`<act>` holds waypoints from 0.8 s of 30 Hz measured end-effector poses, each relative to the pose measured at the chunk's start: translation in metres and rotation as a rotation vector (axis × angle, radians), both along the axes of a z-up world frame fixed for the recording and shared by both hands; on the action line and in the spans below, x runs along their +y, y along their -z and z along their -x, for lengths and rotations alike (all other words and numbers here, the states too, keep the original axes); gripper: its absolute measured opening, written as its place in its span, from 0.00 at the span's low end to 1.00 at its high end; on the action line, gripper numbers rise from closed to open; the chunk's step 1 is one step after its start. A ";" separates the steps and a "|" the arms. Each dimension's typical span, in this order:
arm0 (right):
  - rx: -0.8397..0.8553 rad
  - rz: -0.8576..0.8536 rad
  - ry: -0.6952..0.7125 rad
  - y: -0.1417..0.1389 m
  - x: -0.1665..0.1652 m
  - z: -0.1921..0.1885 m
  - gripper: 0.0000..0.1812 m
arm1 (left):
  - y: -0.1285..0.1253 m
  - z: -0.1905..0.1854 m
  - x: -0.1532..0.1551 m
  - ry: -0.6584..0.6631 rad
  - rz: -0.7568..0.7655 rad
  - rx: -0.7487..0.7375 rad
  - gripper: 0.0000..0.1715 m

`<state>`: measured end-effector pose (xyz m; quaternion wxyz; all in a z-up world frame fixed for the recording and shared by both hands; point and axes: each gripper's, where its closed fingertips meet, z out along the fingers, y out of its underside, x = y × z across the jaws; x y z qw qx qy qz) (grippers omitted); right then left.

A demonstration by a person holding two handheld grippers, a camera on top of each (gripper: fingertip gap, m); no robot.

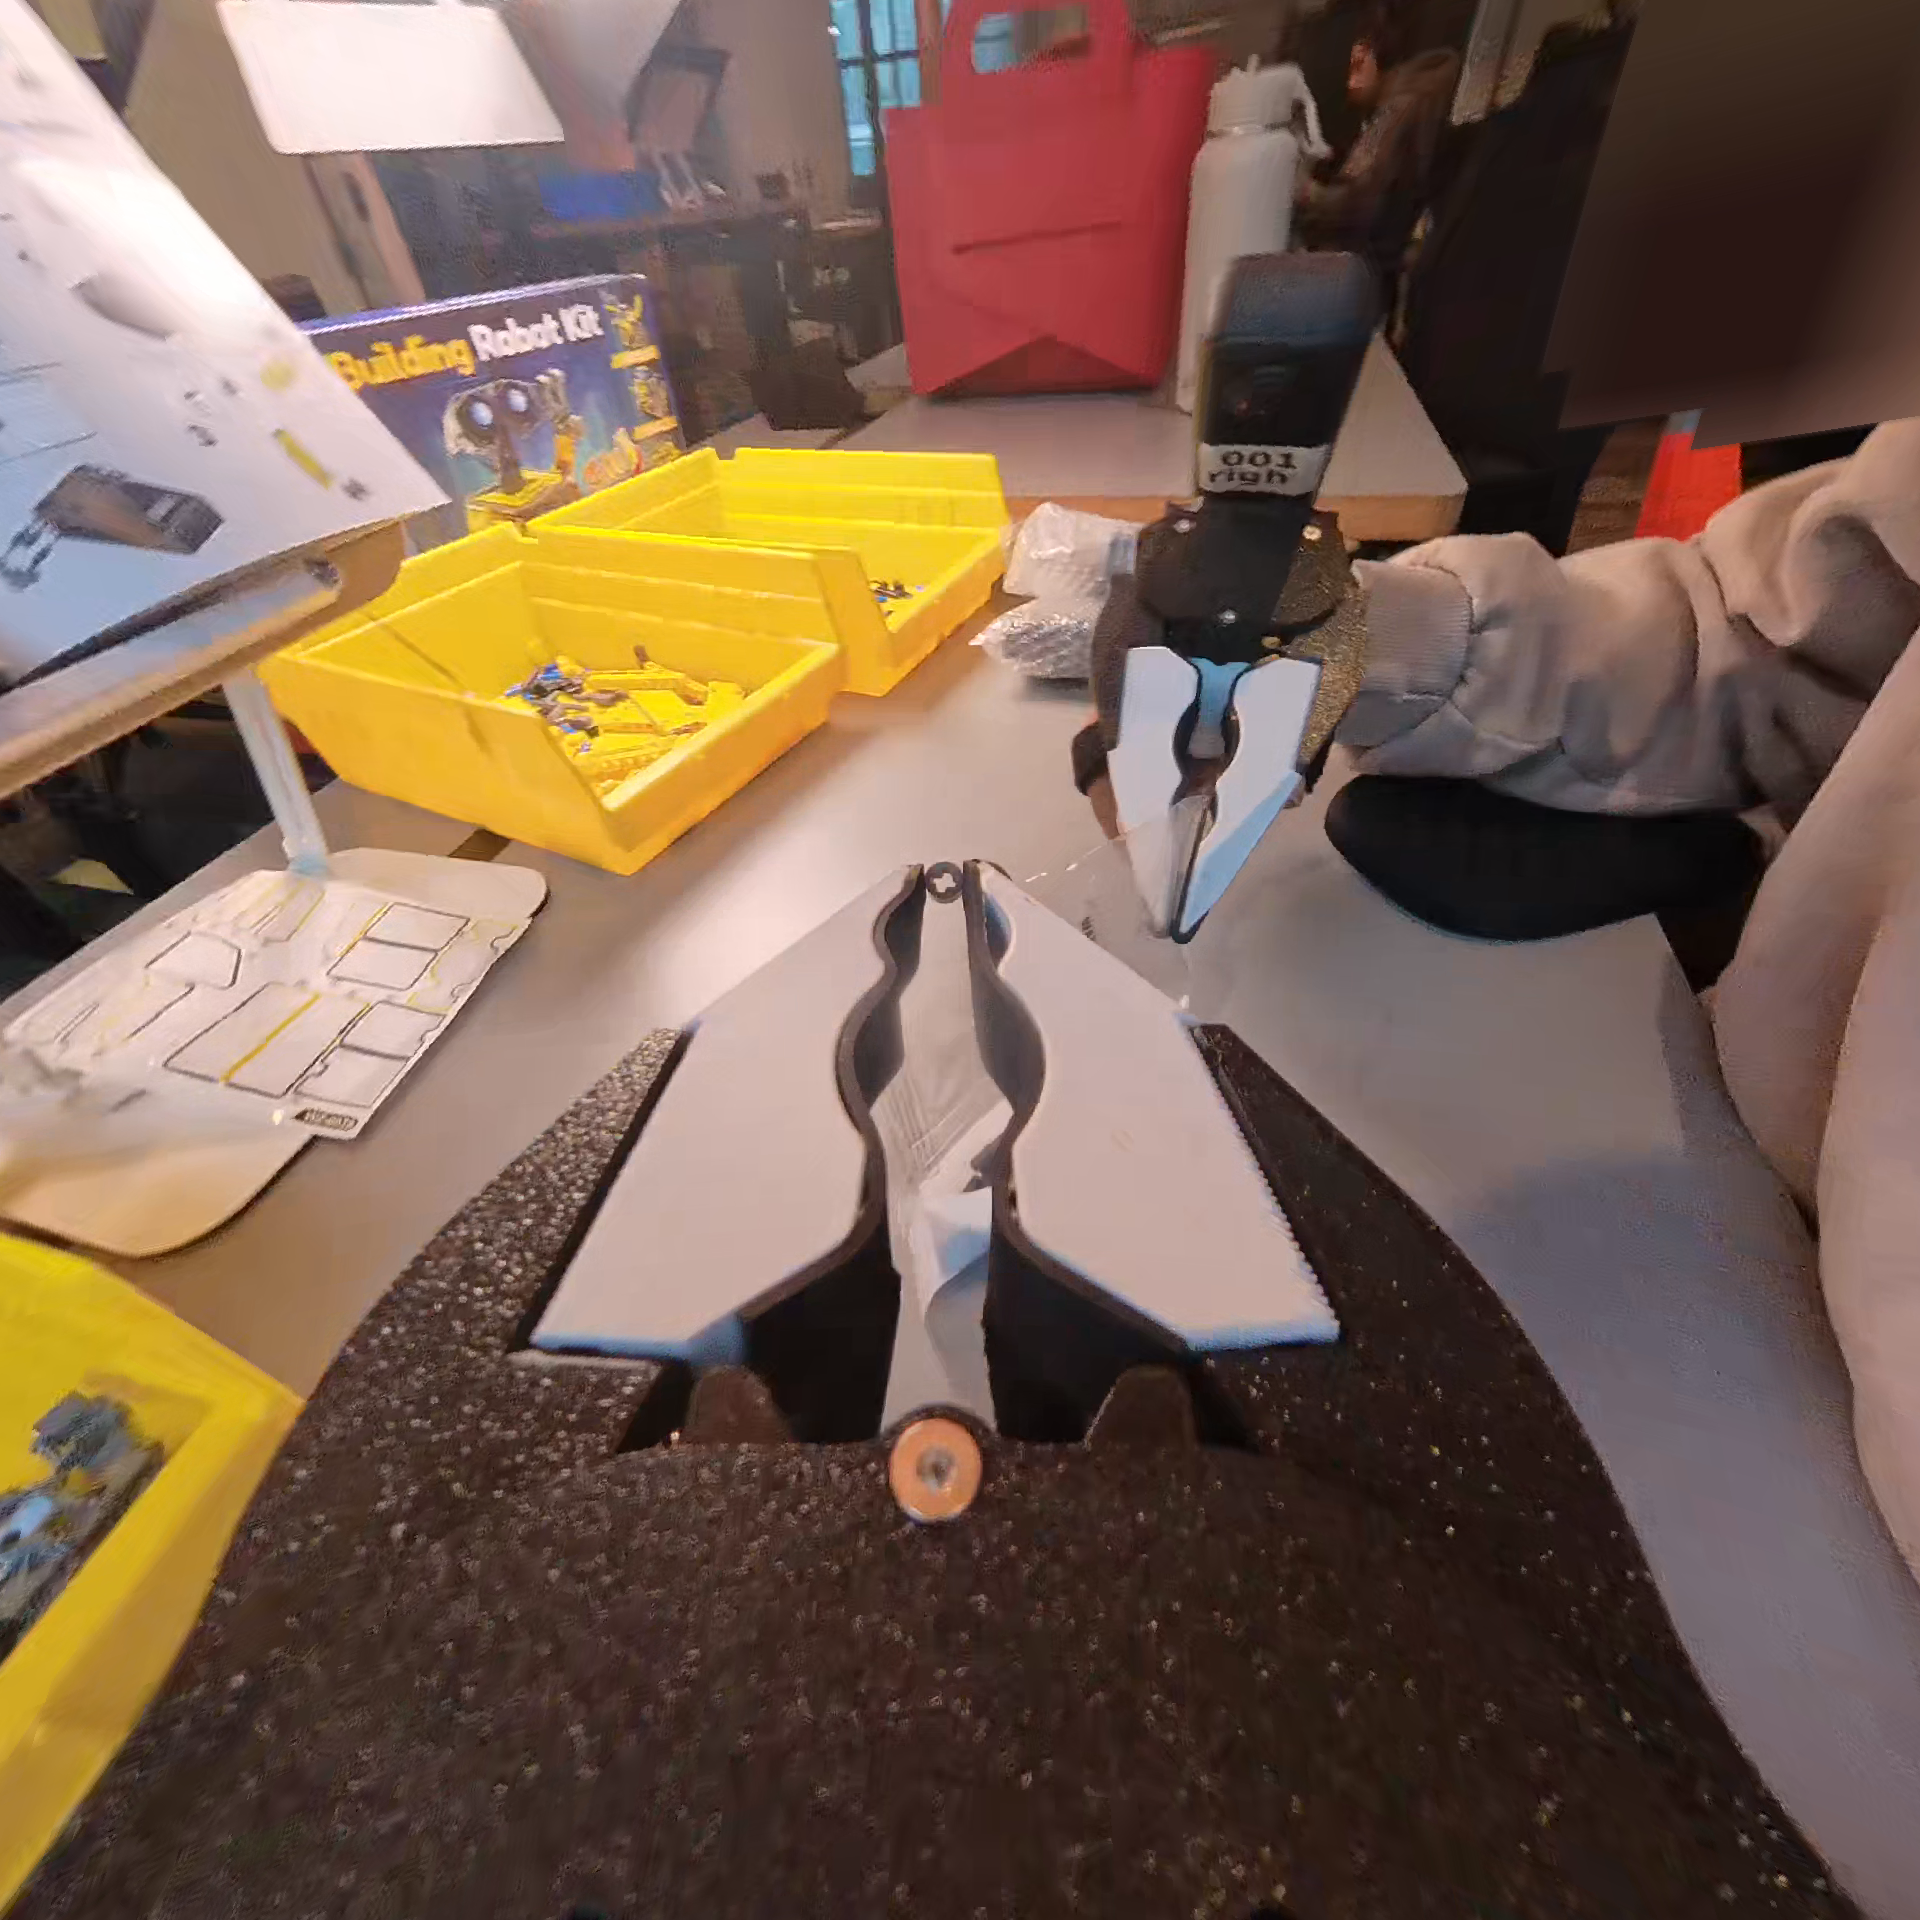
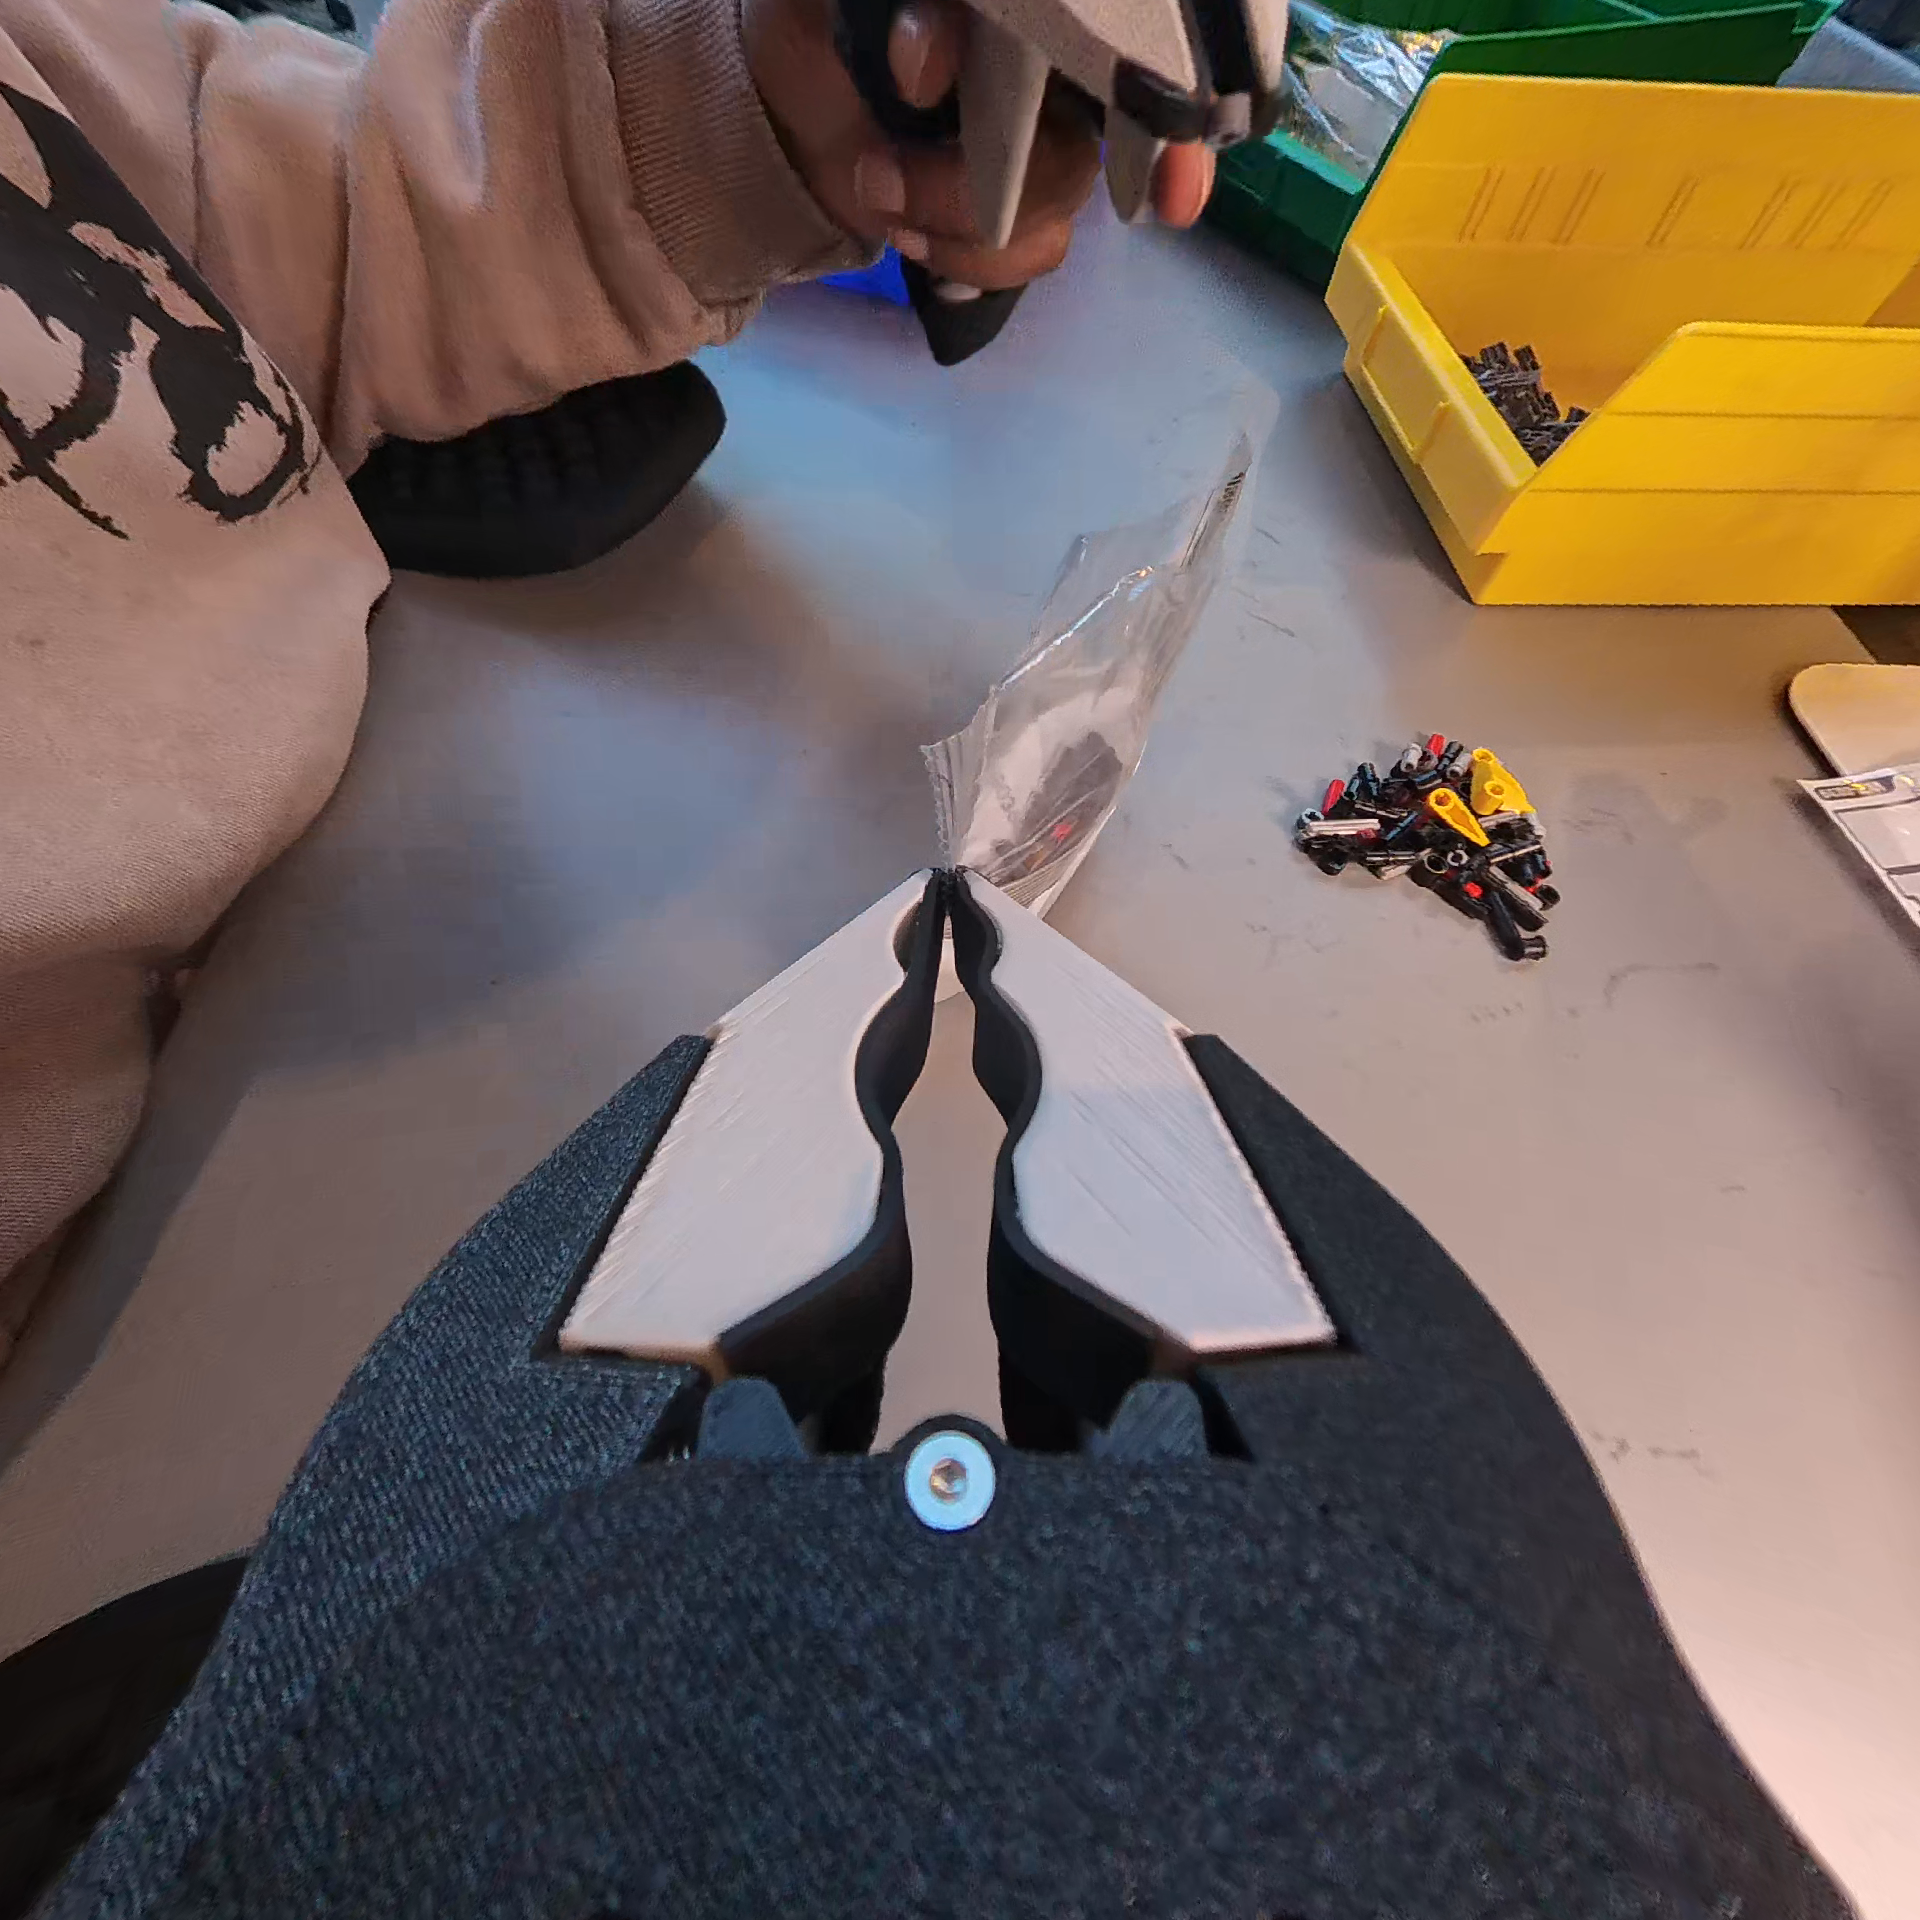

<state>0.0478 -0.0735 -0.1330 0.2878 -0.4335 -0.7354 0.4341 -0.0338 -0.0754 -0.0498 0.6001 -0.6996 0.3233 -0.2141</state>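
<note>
Right claw (image 2: 943,878): pinching the torn edge of a clear plastic bag (image 2: 1091,707), tips closed on it; a few small dark parts are sitting inside the bag.
Left claw (image 1: 945,873): tips nearly meeting, gripping the same bag above the bench (image 2: 1558,1195).
Loose parts (image 2: 1429,836): lying in a small pile on the bench, well apart from the bag.
Yellow bins (image 1: 582,717): standing along the far edge.

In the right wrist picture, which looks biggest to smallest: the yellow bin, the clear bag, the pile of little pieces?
1. yellow bin, largest, though partly cut off by the picture edge.
2. clear bag.
3. pile of little pieces, smallest.
All three lie at a similar distance, so this ranking seems fair.
</note>
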 end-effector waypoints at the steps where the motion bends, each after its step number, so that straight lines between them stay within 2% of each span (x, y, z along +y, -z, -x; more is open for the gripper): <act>1: -0.001 -0.004 -0.002 0.001 -0.001 0.000 0.00 | 0.003 -0.007 0.000 0.012 0.004 0.042 0.03; 5: 0.001 -0.012 -0.012 0.000 -0.004 0.000 0.00 | 0.026 -0.020 0.005 0.027 0.058 0.110 0.03; 9: 0.004 -0.014 -0.013 0.000 -0.005 0.000 0.00 | 0.036 -0.019 0.007 0.022 0.086 0.134 0.06; 13: 0.006 -0.013 -0.014 0.000 -0.005 0.001 0.00 | 0.030 -0.018 0.002 0.053 0.078 0.067 0.14; 16: 0.009 -0.022 -0.014 0.000 -0.004 0.000 0.00 | 0.023 -0.003 0.000 0.035 0.056 -0.022 0.19; 18: 0.015 -0.031 -0.025 0.000 -0.005 -0.001 0.00 | 0.040 0.015 0.002 0.009 0.117 -0.038 0.24; 21: 0.038 -0.048 -0.064 0.000 -0.009 -0.003 0.00 | 0.078 0.021 -0.002 0.067 0.267 -0.042 0.30; 22: 0.044 -0.048 -0.070 0.000 -0.009 -0.003 0.00 | 0.087 0.019 -0.004 0.096 0.292 -0.031 0.27; 24: 0.050 -0.038 -0.067 0.000 -0.007 -0.003 0.00 | 0.096 0.011 -0.010 0.156 0.316 0.001 0.11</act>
